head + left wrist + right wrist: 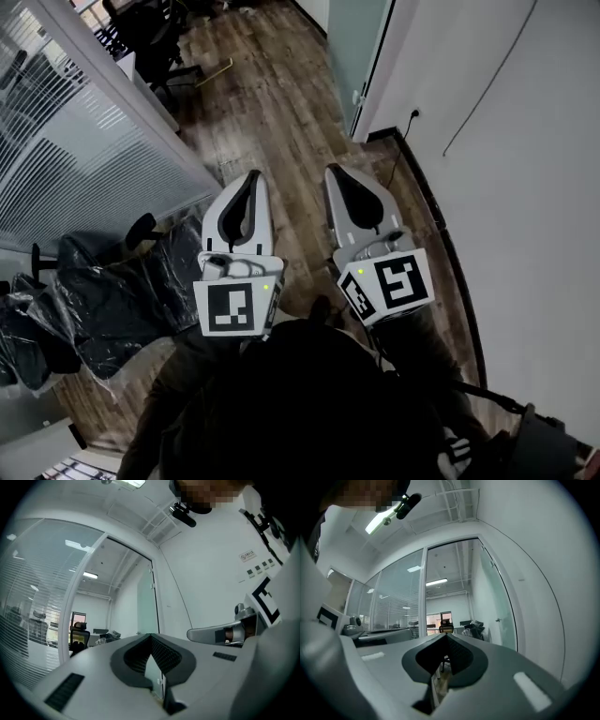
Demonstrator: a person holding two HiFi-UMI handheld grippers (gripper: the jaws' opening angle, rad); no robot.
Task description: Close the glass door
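Note:
The glass door (359, 42) is a frosted greenish pane that stands open ahead, swung against the white wall; its small handle (357, 97) shows at its edge. The door is well beyond both grippers. My left gripper (253, 175) and right gripper (333, 171) are held side by side over the wooden floor, both shut with nothing between their jaws. In the left gripper view the door (146, 604) lies straight past the closed tips (151, 635). From the right gripper view, the door (497, 602) stands right of the tips (446, 635).
A glass partition with blinds (66, 141) runs along the left. Office chairs wrapped in plastic (103, 300) stand at the lower left. A white wall (525, 187) with a socket and cable (412, 117) bounds the right. More chairs and desks (150, 37) lie beyond the doorway.

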